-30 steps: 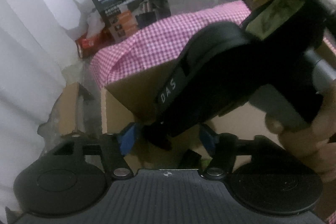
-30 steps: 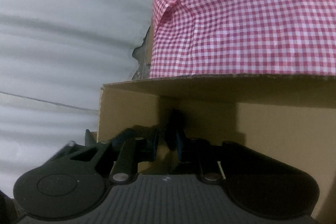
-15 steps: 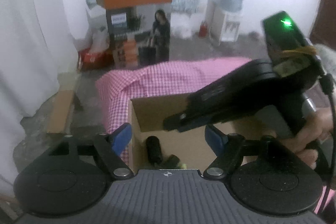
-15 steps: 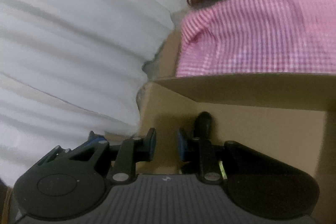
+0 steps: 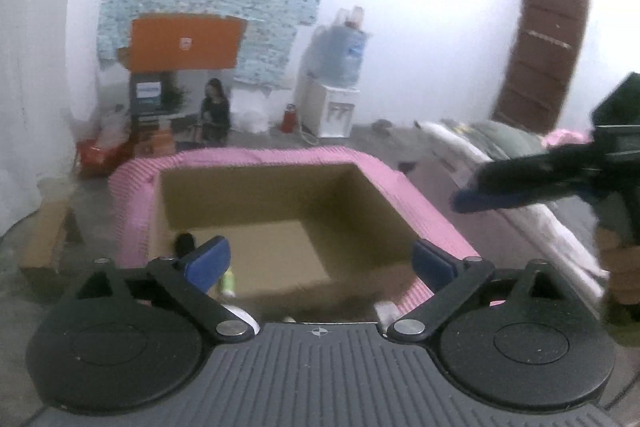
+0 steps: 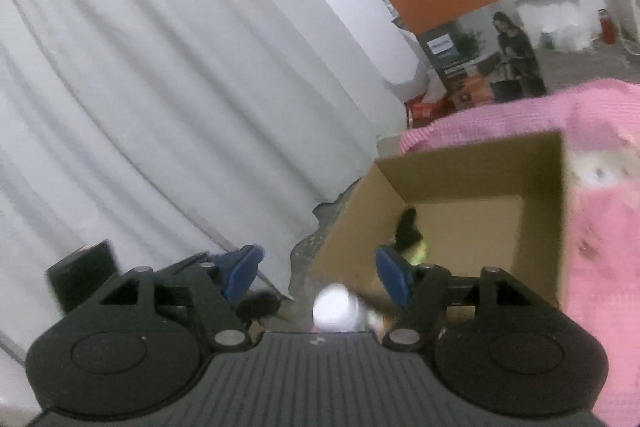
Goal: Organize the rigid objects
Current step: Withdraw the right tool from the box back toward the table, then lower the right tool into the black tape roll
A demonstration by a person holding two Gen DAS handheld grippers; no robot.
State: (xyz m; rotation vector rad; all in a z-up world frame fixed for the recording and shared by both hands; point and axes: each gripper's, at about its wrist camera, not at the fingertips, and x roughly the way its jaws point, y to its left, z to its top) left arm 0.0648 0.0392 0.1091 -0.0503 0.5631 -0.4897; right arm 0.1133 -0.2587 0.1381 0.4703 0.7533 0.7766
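Both tongs, left and right, are gaping empty, having just been opening. They are hanging above the cardboard box, where a black object is lying in its left corner; pink checked cloth is bordering the box's rim.

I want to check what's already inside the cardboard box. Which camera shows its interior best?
The left wrist view: the cardboard box is seen from above, its floor and all four walls showing. The right wrist view shows it tilted, partly behind the right gripper.
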